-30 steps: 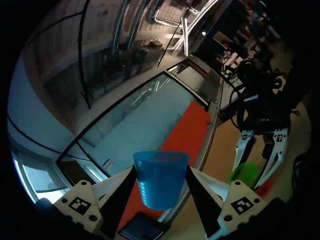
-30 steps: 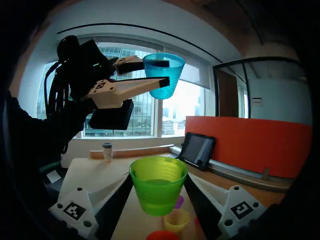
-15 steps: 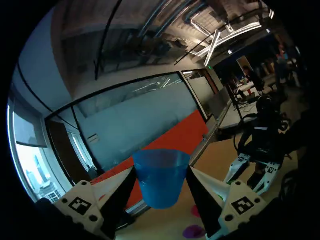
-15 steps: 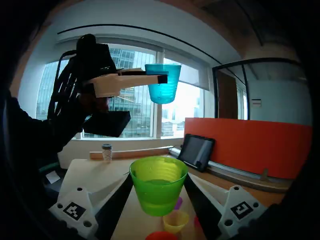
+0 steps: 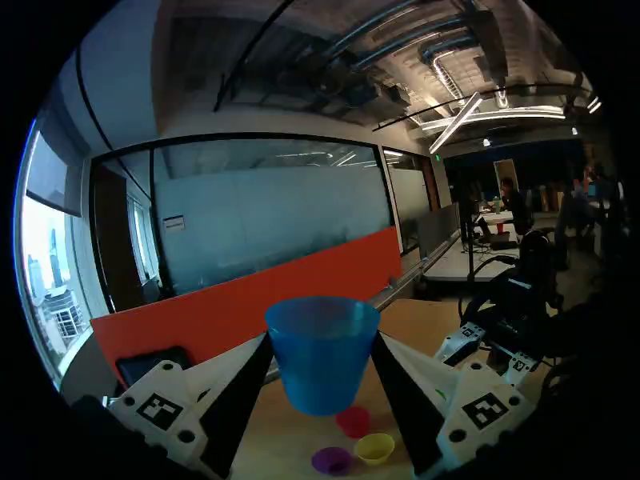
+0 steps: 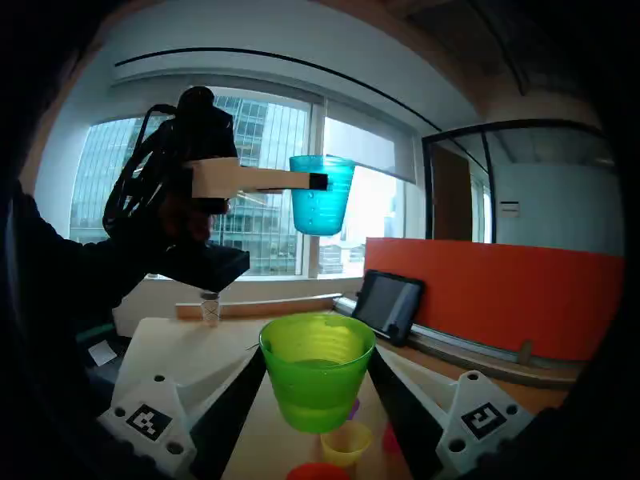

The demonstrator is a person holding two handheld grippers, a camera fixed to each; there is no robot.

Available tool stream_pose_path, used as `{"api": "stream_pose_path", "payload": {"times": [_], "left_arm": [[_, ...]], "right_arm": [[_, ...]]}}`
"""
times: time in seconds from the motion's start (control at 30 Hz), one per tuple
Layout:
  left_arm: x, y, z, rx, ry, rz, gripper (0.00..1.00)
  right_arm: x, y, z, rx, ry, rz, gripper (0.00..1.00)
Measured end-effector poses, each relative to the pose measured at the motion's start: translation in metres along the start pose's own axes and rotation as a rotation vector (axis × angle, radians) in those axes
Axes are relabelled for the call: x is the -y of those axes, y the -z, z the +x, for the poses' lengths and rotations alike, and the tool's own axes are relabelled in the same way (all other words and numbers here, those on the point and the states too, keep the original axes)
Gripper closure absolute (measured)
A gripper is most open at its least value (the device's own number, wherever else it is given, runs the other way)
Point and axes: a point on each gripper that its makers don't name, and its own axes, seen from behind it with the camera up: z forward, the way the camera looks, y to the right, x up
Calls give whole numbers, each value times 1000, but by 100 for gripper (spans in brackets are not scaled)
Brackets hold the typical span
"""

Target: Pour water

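Green cup (image 6: pixel 317 380): translucent bright green plastic with a thick rolled rim, seen at 6 o'clock in the right gripper view. It is held upright above the table, and a liquid level can be made out through its wall, low in the cup.
Right claw (image 6: pixel 318 360): closed narrowly on the green cup, with one finger pressed against each side of its wall.
Small cups: a yellow one (image 6: pixel 346 442), a red one (image 6: pixel 318 472) and a pink one (image 6: pixel 390 438) are seen on the table at 6 o'clock, just under the green cup. Their contents cannot be told.
Table (image 6: pixel 184 352): pale wood, stretching away toward 8 o'clock.
Blue cup (image 6: pixel 320 196): translucent blue and ribbed below the rim, held upright in the air toward 12 o'clock, well above the green cup and apart from it. In the left gripper view it (image 5: pixel 322 364) is seen at 6 o'clock. It cannot be told whether water is in it.
Left claw (image 5: pixel 320 344): clamped on the blue cup at both sides. In the right gripper view it is seen reaching in from 10 o'clock.
Tablet (image 6: pixel 388 304): dark, propped at 4 o'clock against the table's far edge.
Jar (image 6: pixel 210 306): small, standing at 8 o'clock near the window.
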Motion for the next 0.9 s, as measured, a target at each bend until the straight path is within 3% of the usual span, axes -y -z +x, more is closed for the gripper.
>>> {"api": "stream_pose_path", "payload": {"times": [0.2, 0.4, 0.9], "left_arm": [[0, 1, -15, 3, 69, -17, 15], [4, 5, -39, 19, 94, -4, 15], [0, 13, -103, 76, 90, 5, 15]], "right_arm": [[-3, 1, 0, 4, 4, -10, 10], [-12, 5, -3, 22, 2, -35, 11], [-55, 25, -10, 64, -22, -134, 10]]}}
